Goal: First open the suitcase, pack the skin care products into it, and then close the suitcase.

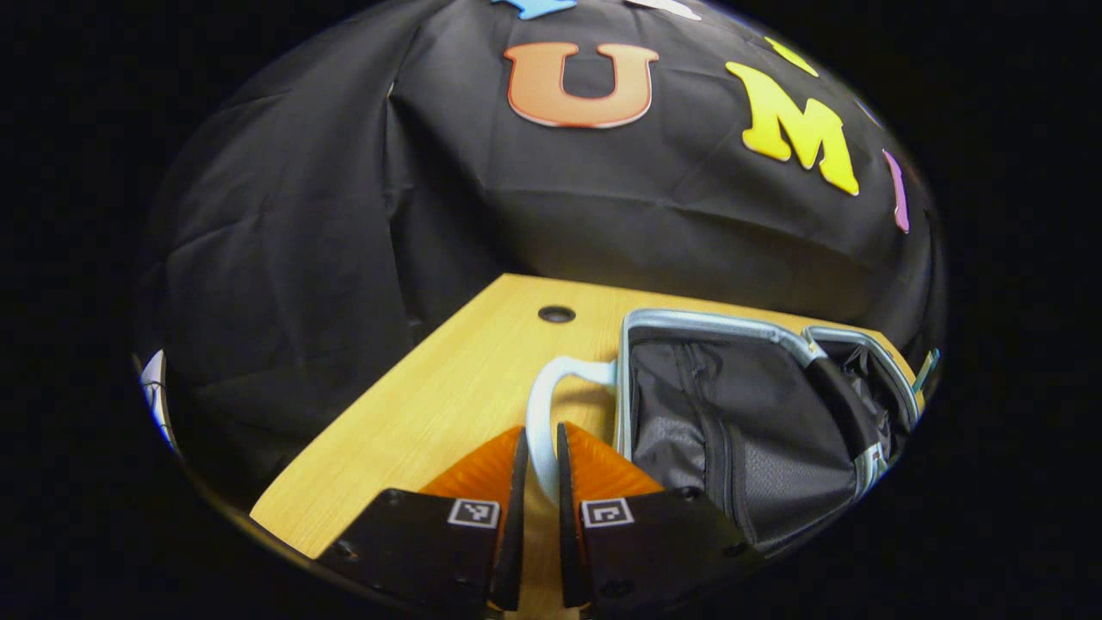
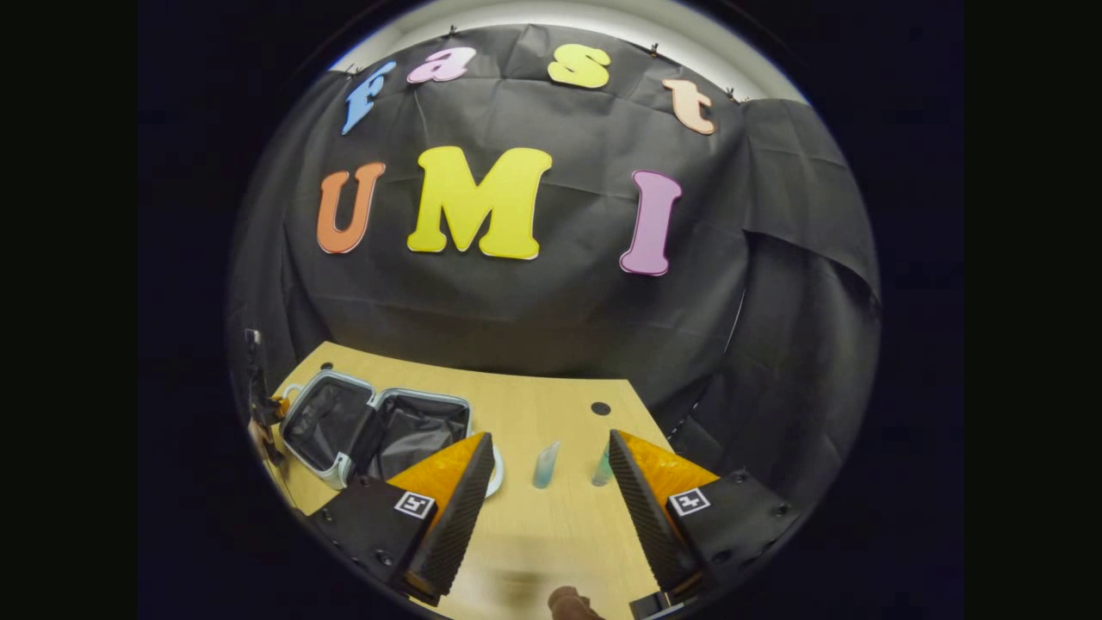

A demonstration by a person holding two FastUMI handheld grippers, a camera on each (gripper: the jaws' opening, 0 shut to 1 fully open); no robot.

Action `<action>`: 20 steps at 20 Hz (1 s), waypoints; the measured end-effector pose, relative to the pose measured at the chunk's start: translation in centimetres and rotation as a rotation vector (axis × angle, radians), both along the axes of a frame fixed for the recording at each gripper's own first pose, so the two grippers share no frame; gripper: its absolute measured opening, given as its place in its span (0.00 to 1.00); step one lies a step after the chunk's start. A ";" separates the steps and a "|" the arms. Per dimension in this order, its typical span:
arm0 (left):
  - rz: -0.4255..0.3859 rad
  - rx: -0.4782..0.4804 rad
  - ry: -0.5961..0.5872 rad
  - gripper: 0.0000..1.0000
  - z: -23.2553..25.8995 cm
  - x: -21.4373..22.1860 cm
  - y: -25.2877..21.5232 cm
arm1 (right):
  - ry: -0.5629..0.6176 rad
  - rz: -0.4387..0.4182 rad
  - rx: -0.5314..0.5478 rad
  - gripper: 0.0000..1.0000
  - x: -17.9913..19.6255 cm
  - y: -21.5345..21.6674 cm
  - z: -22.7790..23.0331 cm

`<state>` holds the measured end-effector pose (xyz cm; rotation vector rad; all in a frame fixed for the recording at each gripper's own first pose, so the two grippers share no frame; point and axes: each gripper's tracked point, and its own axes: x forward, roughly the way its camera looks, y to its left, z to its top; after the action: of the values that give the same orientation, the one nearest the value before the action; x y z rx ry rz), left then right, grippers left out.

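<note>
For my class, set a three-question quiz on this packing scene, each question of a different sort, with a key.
1. True or false: the suitcase lies open on the table.
2. What does the left gripper hold? A) a bottle B) the suitcase's white handle C) nothing
3. Fill in: the right gripper is ____, with two bottles standing on the table ahead of it.

Key
1. True: both dark-lined halves are spread apart.
2. B: both fingers are closed on the handle.
3. Open: its fingers stand wide apart, and nothing is between them.
</note>
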<state>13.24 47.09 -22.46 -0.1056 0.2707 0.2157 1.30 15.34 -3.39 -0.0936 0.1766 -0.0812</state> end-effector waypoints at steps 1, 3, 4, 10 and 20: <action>0.002 -0.012 -0.005 0.12 0.3 0.3 0.0 | 0.000 -0.006 0.004 0.80 -0.1 -0.4 0.0; 0.009 0.000 0.001 0.41 0.5 0.5 -0.2 | -0.008 -0.014 0.013 0.80 -0.1 -1.2 0.2; 0.010 0.011 0.002 0.50 0.8 0.3 -0.4 | -0.012 -0.017 0.018 0.80 -0.2 -1.6 0.3; -0.031 0.093 -0.130 0.83 9.3 -2.2 -6.6 | -0.054 0.010 0.039 0.80 0.1 -4.6 1.5; -0.126 0.138 -0.271 0.84 19.9 -5.6 -29.5 | -0.122 0.119 0.082 0.80 2.0 -13.8 3.1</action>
<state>7.68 17.61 -2.52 0.0199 -0.0079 0.0925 3.33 1.49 -0.32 -0.0171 0.0525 0.0387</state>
